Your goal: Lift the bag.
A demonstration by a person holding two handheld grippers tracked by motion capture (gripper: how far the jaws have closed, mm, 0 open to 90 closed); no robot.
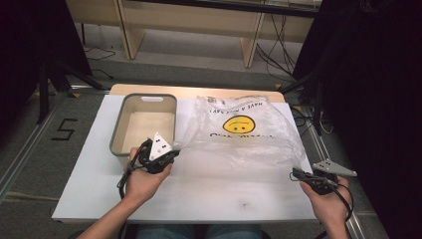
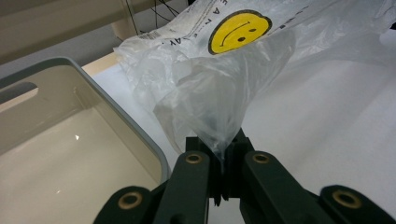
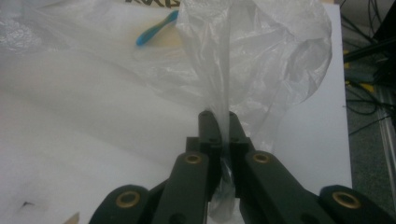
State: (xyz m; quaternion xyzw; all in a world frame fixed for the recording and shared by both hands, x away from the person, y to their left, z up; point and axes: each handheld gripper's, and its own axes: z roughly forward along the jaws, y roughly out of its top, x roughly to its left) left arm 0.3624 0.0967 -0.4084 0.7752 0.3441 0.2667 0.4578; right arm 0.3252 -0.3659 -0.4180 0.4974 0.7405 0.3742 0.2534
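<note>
At the left of the bench (image 1: 94,199) stands an empty grey tub (image 1: 117,130), close to the person's left hand, likely so that something can be dropped or tipped into it. Just in front of its near right corner, the left gripper (image 1: 172,149) has its jaws closed on a pinch of the clear plastic bag (image 1: 249,137), pulling that corner up into a cone, which looks meant to lift the film clear of the bench. The bag, with its yellow smiley face (image 1: 239,124), lies spread across the middle and right of the bench. At its near right corner the right gripper (image 1: 294,174) is also clamped tight on the film, so the bag is held at two corners, probably to carry or open it.
</note>
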